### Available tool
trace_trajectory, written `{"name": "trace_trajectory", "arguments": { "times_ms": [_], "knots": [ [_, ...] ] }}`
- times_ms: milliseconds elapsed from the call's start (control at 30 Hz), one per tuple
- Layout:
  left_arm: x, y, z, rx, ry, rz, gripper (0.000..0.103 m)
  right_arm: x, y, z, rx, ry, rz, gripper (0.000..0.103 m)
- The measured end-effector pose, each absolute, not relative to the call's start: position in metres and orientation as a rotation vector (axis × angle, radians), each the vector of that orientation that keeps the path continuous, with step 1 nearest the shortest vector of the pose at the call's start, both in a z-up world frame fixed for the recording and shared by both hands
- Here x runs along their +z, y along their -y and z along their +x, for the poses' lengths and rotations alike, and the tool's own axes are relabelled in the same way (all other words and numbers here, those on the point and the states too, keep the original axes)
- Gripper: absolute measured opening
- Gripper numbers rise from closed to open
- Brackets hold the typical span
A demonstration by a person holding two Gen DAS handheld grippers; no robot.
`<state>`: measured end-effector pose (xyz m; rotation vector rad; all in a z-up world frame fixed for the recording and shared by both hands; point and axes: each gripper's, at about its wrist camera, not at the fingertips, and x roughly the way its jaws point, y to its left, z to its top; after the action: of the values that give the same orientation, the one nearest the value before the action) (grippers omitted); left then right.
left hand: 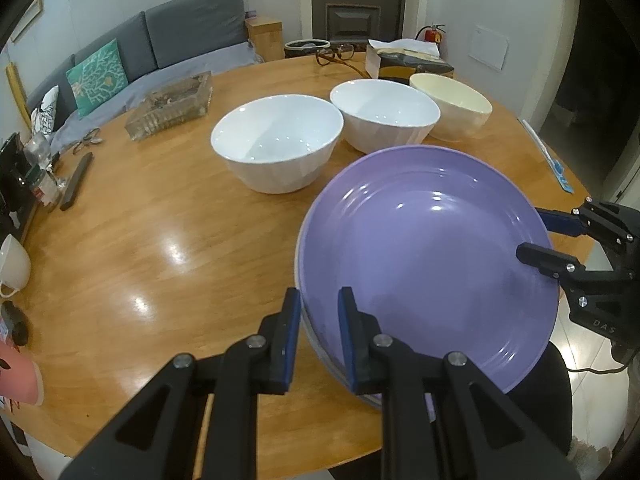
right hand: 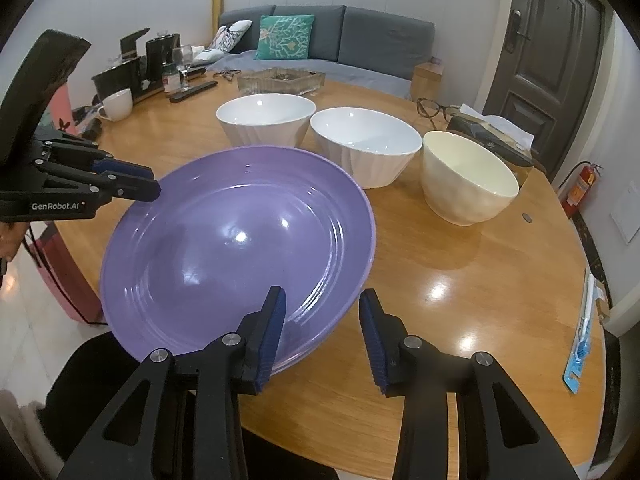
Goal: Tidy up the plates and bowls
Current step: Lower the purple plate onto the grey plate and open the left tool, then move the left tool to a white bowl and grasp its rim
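I couldn't tell how many plates sat under the purple plate (left hand: 428,256); only a grey rim showed beneath. Left hand-held gripper (left hand: 319,316) was parted astride its near-left rim. Right hand-held gripper (right hand: 322,322) was also parted around its rim. Three bowls: two white bowls (left hand: 278,146), one cream bowl (right hand: 468,178), behind on the surface (left hand: 160,248).

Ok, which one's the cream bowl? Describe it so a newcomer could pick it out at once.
On the round wooden table, three bowls stand in a row behind the purple plate. The cream bowl is the end one nearest the dark door, beside a white bowl. It alone is yellowish; the other two are plain white.
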<state>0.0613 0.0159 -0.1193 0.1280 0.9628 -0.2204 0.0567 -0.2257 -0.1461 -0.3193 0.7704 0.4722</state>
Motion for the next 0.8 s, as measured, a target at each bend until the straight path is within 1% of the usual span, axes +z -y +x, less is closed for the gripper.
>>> {"name": "trace_trajectory", "arguments": {
  "times_ms": [233,267,333,400,433,467,500,567,633,700,800],
  "knots": [
    [-0.106,-0.022,0.061,-0.222,-0.927,0.110,0.016,-0.136,0.230,0.056,0.472,-0.745,-0.309,0.033],
    [-0.103,-0.023,0.062,-0.221,-0.920,0.106,0.017,-0.135,0.230,0.057,0.469,-0.741,-0.307,0.034],
    [-0.098,-0.026,0.064,-0.218,-0.904,0.100,0.020,-0.131,0.231,0.059,0.470,-0.732,-0.304,0.038],
    [-0.091,-0.028,0.067,-0.219,-0.887,0.094,0.025,-0.126,0.232,0.062,0.477,-0.717,-0.301,0.045],
    [-0.087,-0.029,0.069,-0.221,-0.879,0.092,0.028,-0.122,0.232,0.064,0.482,-0.708,-0.298,0.046],
    [-0.083,-0.029,0.071,-0.223,-0.869,0.093,0.030,-0.119,0.233,0.066,0.486,-0.703,-0.295,0.050],
    [-0.079,-0.029,0.074,-0.225,-0.861,0.096,0.033,-0.115,0.234,0.069,0.493,-0.697,-0.289,0.057],
    [-0.073,-0.029,0.080,-0.229,-0.850,0.110,0.038,-0.108,0.235,0.076,0.504,-0.690,-0.270,0.067],
    [-0.069,-0.028,0.089,-0.227,-0.843,0.124,0.047,-0.104,0.235,0.083,0.522,-0.687,-0.251,0.073],
    [-0.065,-0.028,0.098,-0.223,-0.837,0.134,0.049,-0.100,0.235,0.092,0.541,-0.680,-0.234,0.081],
    [-0.063,-0.027,0.114,-0.223,-0.832,0.151,0.052,-0.096,0.232,0.105,0.555,-0.668,-0.223,0.092]
  ]
}}
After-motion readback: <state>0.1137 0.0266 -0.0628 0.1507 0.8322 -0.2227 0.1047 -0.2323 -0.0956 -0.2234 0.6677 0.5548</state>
